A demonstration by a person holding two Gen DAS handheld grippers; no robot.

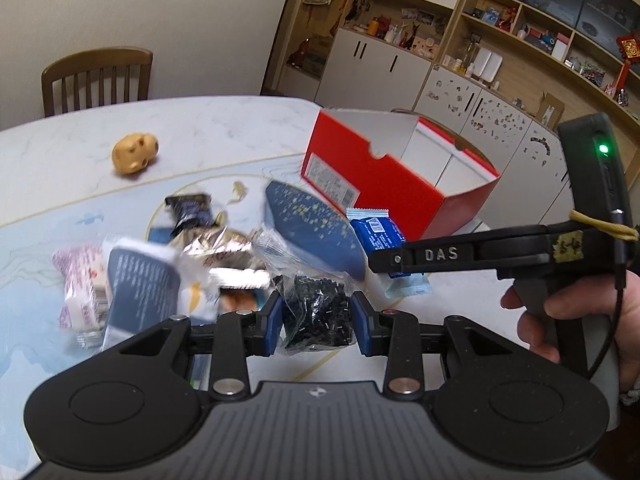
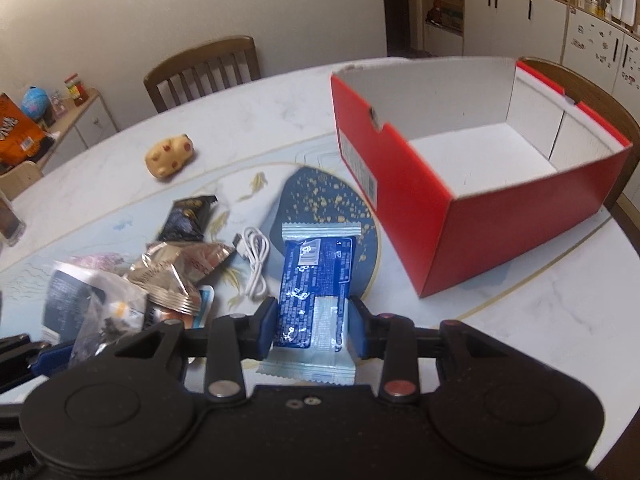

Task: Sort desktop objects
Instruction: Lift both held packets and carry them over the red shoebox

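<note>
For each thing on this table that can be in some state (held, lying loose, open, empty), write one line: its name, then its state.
Left gripper: jaws shut on the clear bag of black bits.
Right gripper: jaws shut on the blue snack packet.
Red box: open, lidless, empty.
White cable: loose, loosely coiled.
Yellow toy: lying loose, apart from the pile.

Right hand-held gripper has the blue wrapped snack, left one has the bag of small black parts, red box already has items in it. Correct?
Not quite. The red box is empty: the right wrist view shows its bare white floor. The right hand-held gripper does hold the blue wrapped snack, the left hand-held gripper the bag of small black parts.
</note>
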